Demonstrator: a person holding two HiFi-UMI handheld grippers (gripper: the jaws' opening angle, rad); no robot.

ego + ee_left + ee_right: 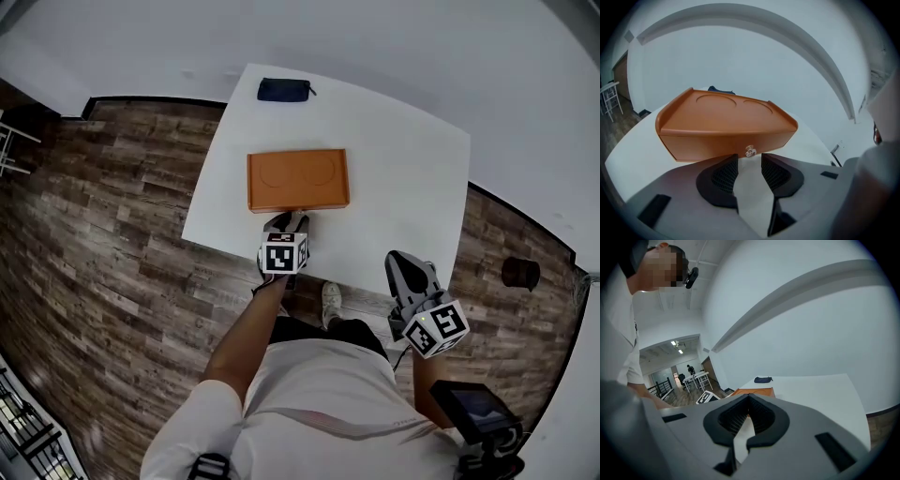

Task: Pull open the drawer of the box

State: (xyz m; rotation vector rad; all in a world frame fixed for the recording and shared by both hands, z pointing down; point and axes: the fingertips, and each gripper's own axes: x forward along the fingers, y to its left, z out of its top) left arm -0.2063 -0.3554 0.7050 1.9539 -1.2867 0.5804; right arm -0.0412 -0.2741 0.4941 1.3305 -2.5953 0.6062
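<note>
L gripper point(749, 160), jaws apart, may miss tiny knob point(750, 151) at its 12 o'clock & shove box point(724, 126); R gripper point(749, 398) clenched, idle.

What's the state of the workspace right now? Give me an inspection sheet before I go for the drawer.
Surface: white table, holds the box and a pouch.
Job's things: orange box near the table's near edge; drawer looks shut; its knob faces the left gripper.
Clutter: dark pouch at the far edge, apart from the box.
Grippers: left gripper open, knob just ahead of its tips, not gripped; right gripper shut, nothing between its jaws, held back from the box.
Cables: nothing seen.
Surroundings: wood floor, white wall.
</note>
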